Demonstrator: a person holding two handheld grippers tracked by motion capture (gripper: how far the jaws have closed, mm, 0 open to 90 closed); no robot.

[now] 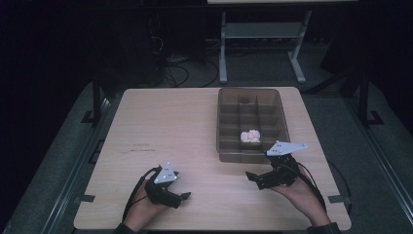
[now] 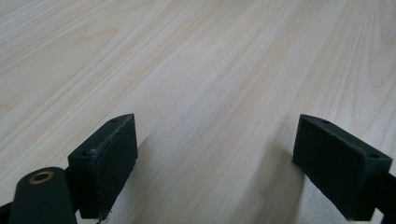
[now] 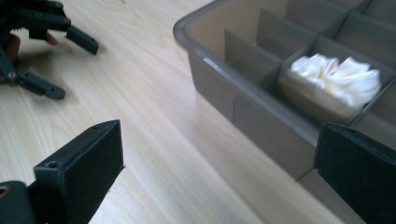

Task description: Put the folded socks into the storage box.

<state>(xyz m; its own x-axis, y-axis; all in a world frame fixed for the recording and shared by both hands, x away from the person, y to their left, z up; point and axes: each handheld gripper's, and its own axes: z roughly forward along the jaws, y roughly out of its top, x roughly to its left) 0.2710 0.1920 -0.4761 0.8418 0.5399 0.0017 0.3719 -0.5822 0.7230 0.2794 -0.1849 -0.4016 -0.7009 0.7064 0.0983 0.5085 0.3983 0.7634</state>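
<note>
- High view: the divided tray (image 1: 226,122) sits at the table's (image 1: 165,122) far right. The white cloth (image 1: 251,136) lies in a near-row compartment. The right gripper (image 1: 256,178) is just beside the tray's near edge.
- Left gripper view: the left gripper (image 2: 215,154) has its jaws wide and empty over bare wood; judged best kept idle.
- Right gripper view: jaws wide, nothing held. Advise lifting above the tray wall and descending straight onto the cloth.

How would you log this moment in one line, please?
left gripper: open, empty | right gripper: open, empty | white cloth: in divided tray, middle compartment

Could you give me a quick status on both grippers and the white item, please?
Left gripper open, empty, low over the table. Right gripper open, empty, beside the compartment tray. White crumpled item in a near tray compartment. Nothing in the way.
</note>
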